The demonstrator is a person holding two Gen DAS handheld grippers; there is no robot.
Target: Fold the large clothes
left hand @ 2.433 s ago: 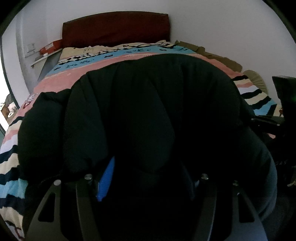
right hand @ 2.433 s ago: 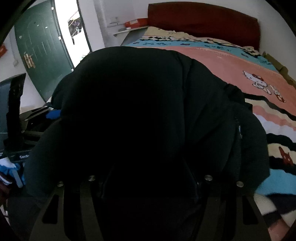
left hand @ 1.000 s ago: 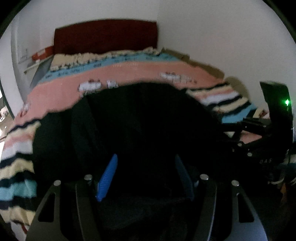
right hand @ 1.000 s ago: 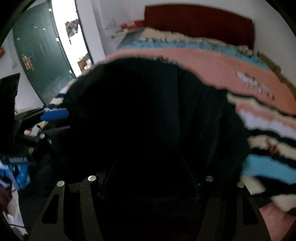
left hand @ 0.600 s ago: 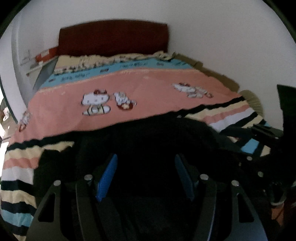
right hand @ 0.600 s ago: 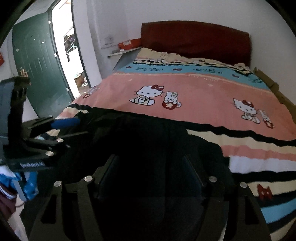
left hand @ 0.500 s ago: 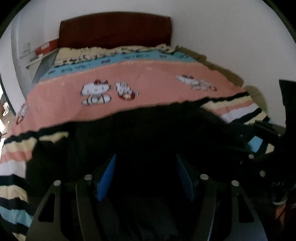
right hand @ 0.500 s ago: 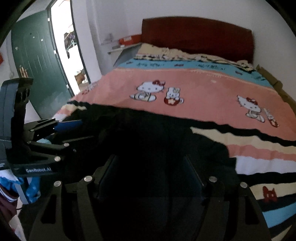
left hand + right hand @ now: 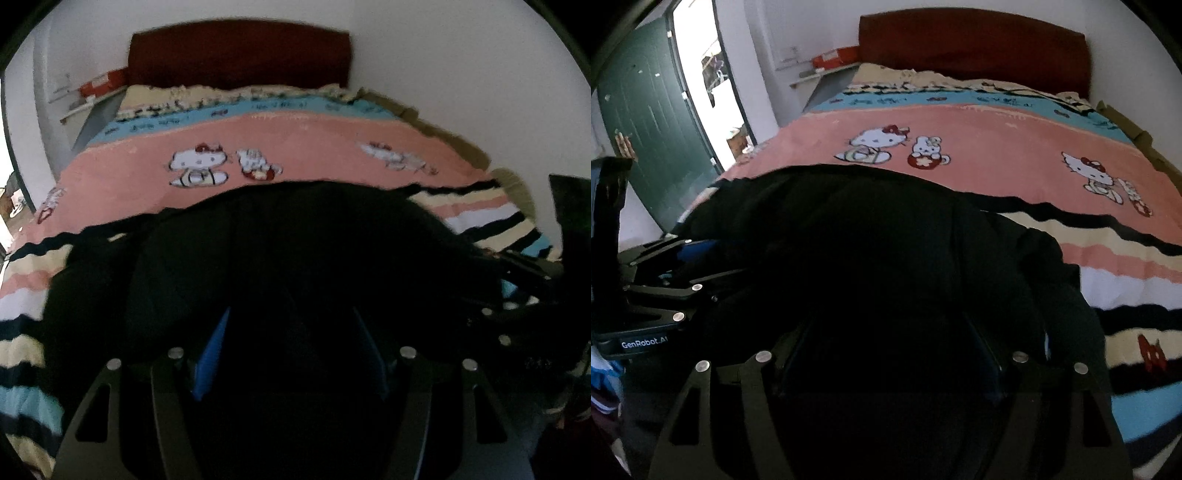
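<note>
Left wrist view: the black coat (image 9: 295, 258) lies on the near part of the bed (image 9: 288, 147), bunched and puffy, covering the striped near end of the blanket while the pink cartoon-print band beyond it is bare. The left gripper (image 9: 291, 347) points down into the coat, its blue fingers (image 9: 210, 350) standing well apart with dark fabric filling the gap. Whether the pads press on that fabric cannot be told; everything between them is black.

Right wrist view: the right gripper (image 9: 886, 354) is set over the same coat (image 9: 886, 258) beside the left one, whose frame appears at the left edge. Its jaws have just been opening and stand apart; coat fabric lies between them, but a grip cannot be confirmed in the dark.

Both tools work the near edge side by side, probably because a wide, heavy garment must be carried over evenly at two points to keep the fold line straight. Placement on the bed gives a broad flat surface for the fold. The headboard (image 9: 971, 48) and the green door (image 9: 646, 129) lie far off, clear of the work.
</note>
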